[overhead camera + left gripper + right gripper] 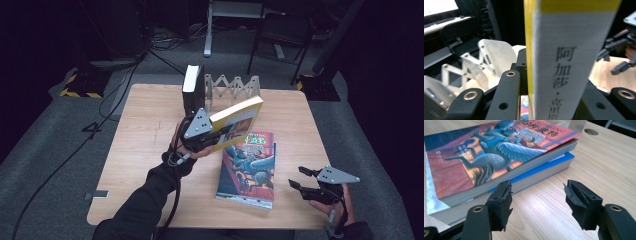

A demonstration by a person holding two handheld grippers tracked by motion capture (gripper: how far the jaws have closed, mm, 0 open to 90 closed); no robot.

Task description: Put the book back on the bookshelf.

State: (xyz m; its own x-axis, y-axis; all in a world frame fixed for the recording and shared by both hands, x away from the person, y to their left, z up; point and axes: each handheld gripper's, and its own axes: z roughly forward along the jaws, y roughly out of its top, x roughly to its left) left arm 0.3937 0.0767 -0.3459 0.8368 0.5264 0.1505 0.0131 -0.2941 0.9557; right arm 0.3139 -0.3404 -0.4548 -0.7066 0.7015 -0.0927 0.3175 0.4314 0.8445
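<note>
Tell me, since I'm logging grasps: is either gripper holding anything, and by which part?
The left gripper is shut on the yellow book, clamped at its lower end and lifted tilted above the table. The right gripper is open, holding nothing.

Your left gripper point(541, 100) clamps a yellow book point(564, 57), spine upright. A white folding rack point(474, 67) stands behind on the left.

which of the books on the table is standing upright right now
The dark book at the far edge, beside the white folding rack. The illustrated books lie flat in a stack, and the yellow book is tilted in the left gripper.
</note>
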